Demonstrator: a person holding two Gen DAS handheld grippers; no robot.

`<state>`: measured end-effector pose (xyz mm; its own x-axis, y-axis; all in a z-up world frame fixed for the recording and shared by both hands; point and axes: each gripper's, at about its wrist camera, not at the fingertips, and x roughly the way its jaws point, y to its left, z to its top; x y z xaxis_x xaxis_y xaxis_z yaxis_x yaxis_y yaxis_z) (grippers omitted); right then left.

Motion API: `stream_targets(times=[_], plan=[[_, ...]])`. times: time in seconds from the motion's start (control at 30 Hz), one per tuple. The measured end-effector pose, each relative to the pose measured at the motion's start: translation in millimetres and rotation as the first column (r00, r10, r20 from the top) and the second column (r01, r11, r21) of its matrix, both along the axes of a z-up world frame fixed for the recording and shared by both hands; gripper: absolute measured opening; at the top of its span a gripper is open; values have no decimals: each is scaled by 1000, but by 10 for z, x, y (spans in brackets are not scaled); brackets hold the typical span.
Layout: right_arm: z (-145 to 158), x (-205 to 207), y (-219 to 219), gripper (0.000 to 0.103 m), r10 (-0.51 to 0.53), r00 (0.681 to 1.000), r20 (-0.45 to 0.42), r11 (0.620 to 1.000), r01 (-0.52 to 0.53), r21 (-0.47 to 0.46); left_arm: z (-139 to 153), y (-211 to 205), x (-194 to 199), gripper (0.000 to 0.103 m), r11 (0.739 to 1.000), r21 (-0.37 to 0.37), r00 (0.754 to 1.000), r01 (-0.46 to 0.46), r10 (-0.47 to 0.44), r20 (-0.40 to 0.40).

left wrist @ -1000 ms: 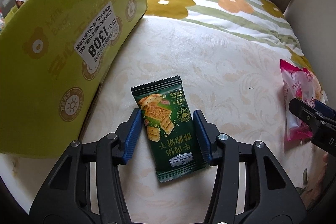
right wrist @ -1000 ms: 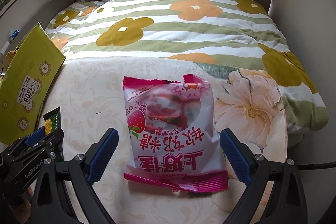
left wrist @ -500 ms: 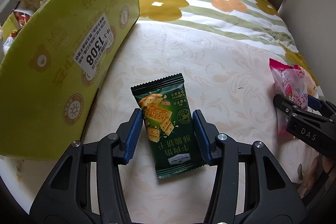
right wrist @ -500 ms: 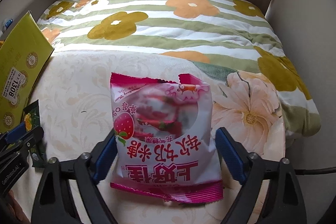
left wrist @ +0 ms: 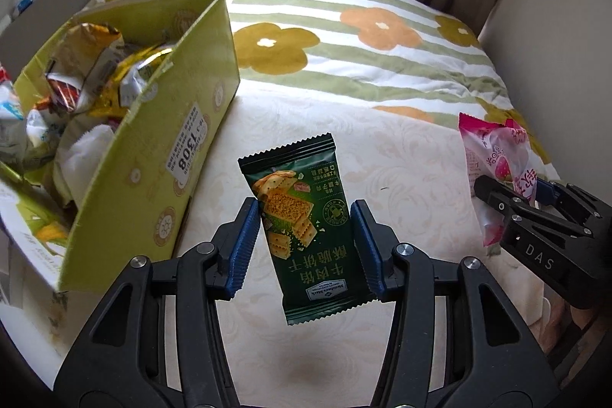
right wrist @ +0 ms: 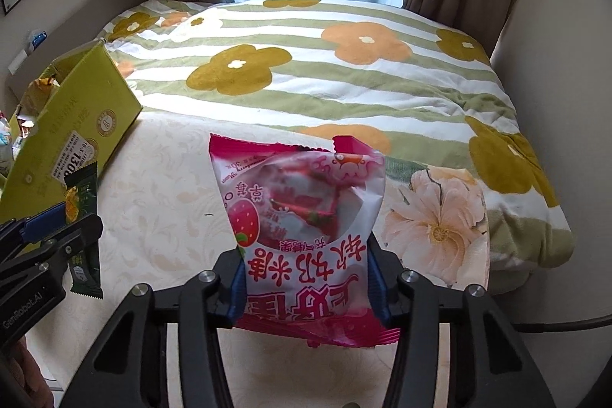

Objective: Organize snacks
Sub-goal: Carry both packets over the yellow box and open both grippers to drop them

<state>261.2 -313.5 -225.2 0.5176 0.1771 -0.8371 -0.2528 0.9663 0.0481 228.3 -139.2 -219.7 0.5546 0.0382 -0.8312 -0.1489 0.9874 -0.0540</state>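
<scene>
I'm now lifting both packs off the bed: left tool (left wrist: 304, 247) pinching the green cracker pack (left wrist: 302, 228), right tool (right wrist: 308, 283) pinching the pink candy bag (right wrist: 302, 217), the box (left wrist: 153, 155) waiting at ten o'clock

Ahead and to the left of the left gripper, the yellow-green cardboard box (left wrist: 153, 155) carries a white shipping label (left wrist: 187, 150) with the large number "1308"; its smaller print is too fine to read. Between that gripper's blue pads, the dark green biscuit packet (left wrist: 302, 217) shows upside-down Chinese characters reading 牛肉饼 and 酥脆饼干. On the black body of the right gripper, off to the right, white letters read "DAS" (left wrist: 539, 257).

In the right gripper's pads, the pink strawberry candy bag (right wrist: 302, 217) bears upside-down red characters 上好佳 and 软奶糖. To its left, the other gripper's black body reads "GenRobot.AI" (right wrist: 23, 310).
</scene>
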Motion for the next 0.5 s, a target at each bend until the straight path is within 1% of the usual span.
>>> stream_targets(times=[0.13, 0.27, 0.4, 0.5], plan=[[314, -82, 17, 47, 1, 1000, 23, 1000, -2, 30, 418, -25, -110, 46, 999, -17, 998, 39, -38, 44], [667, -195, 100, 47, -6, 998, 62, 999, 3, 45, 841, 15, -229, 46, 994, -9, 989, 107, -105, 99], [989, -355, 308, 47, 5, 995, 101, 999, -9, 40, 1139, 220, -291, 46, 988, -30, 980, 151, -146, 132], [1181, -462, 524, 47, 5, 992, 127, 999, -11, 43, 1292, 462, -325, 46, 982, -16, 971, 190, -185, 151]])
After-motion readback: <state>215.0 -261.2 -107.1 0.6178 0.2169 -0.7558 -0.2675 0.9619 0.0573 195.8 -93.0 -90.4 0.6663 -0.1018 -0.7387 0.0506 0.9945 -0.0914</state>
